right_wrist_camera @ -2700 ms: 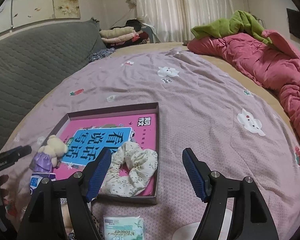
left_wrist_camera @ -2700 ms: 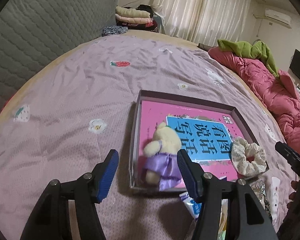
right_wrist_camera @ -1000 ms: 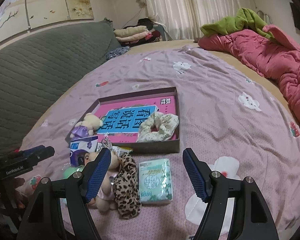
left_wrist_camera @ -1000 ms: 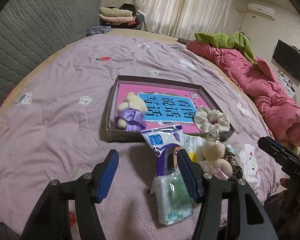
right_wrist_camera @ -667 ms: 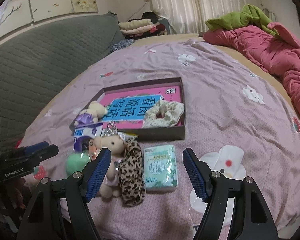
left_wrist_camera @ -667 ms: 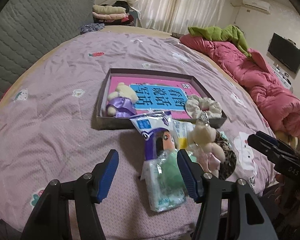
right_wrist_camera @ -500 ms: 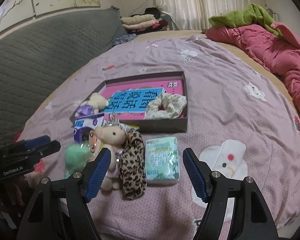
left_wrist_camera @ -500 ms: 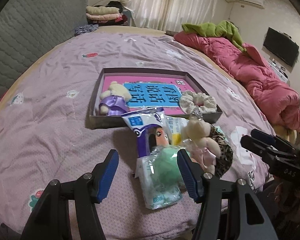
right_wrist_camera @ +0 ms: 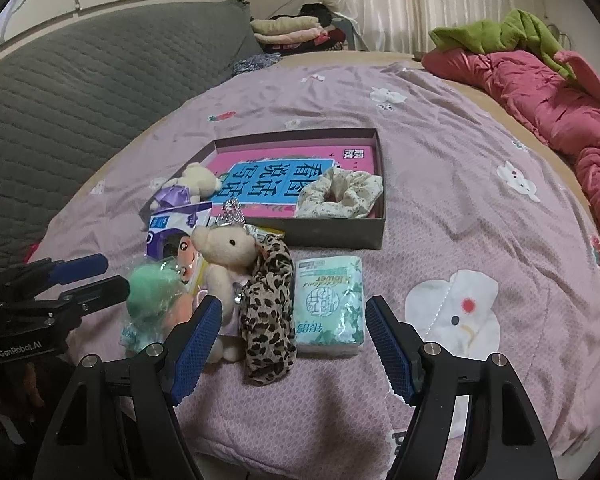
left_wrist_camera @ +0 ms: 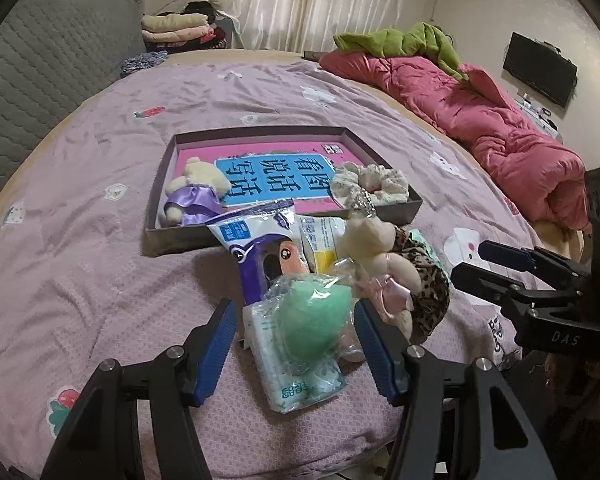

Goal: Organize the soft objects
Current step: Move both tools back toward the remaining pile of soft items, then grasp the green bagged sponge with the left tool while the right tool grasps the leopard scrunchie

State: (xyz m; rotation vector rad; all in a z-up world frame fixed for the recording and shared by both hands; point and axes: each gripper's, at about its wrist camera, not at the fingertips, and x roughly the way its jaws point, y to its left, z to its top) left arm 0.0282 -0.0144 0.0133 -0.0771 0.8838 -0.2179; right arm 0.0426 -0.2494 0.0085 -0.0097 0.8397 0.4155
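A shallow dark box (left_wrist_camera: 380,162) (right_wrist_camera: 340,236) lined with a pink book lies on the bed. In it are a small bear in a purple dress (left_wrist_camera: 196,194) (right_wrist_camera: 192,186) and a floral scrunchie (left_wrist_camera: 370,184) (right_wrist_camera: 340,194). In front lies a pile: a wrapped green sponge (left_wrist_camera: 312,322) (right_wrist_camera: 150,288), a cream pig plush (left_wrist_camera: 374,252) (right_wrist_camera: 224,250), a leopard scrunchie (right_wrist_camera: 268,304), tissue packs (right_wrist_camera: 330,304) (left_wrist_camera: 296,376) and a blue-white packet (left_wrist_camera: 256,244). My left gripper (left_wrist_camera: 294,336) is open, just before the sponge. My right gripper (right_wrist_camera: 294,332) is open, before the leopard scrunchie and tissue pack.
The lilac bedspread (left_wrist_camera: 80,240) runs to the near edge under both grippers. A pink quilt (left_wrist_camera: 480,120) and a green garment (right_wrist_camera: 496,36) lie at the right. A grey padded headboard (right_wrist_camera: 80,80) is at the left. Folded clothes (left_wrist_camera: 176,28) are stacked at the back.
Both grippers have drawn back from the box toward the near edge of the bed, so the pile of loose items has come into view. Both stayed open and empty.
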